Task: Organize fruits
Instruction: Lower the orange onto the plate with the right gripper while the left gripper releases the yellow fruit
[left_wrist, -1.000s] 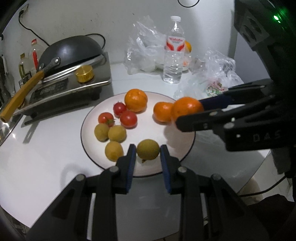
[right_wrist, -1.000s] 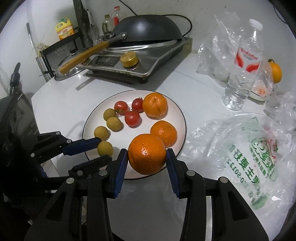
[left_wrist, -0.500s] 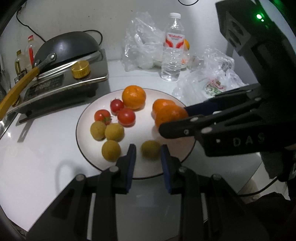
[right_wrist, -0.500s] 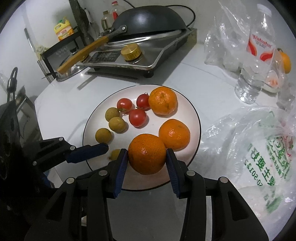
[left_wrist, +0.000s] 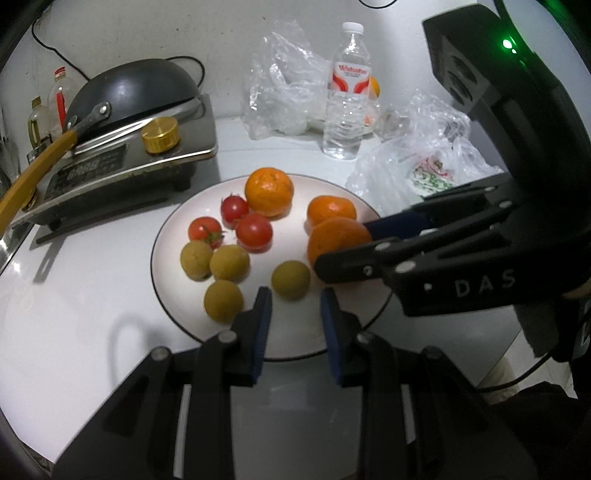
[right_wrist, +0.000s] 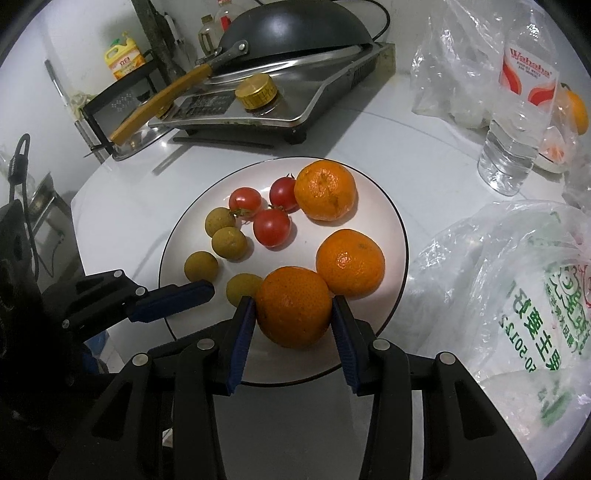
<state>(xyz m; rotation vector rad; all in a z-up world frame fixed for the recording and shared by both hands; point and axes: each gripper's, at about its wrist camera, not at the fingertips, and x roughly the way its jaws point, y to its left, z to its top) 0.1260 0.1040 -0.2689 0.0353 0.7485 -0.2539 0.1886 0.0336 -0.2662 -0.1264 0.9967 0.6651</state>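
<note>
Currently the right gripper (right_wrist: 293, 312) clamps a round, dimpled orange (right_wrist: 293, 306) at the glossy white plate's (right_wrist: 391, 221) 6 o'clock edge. Left gripper (left_wrist: 295, 299) jaws stand narrow and empty, a smooth tan longan (left_wrist: 290, 279) just beyond.

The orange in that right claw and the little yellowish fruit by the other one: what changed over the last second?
The right gripper carried its orange lower, in beside the orange already on the plate, still clamped. The left gripper let go of the small yellow-green fruit and drew back, jaws empty. The tomatoes and other fruit stayed put.
</note>
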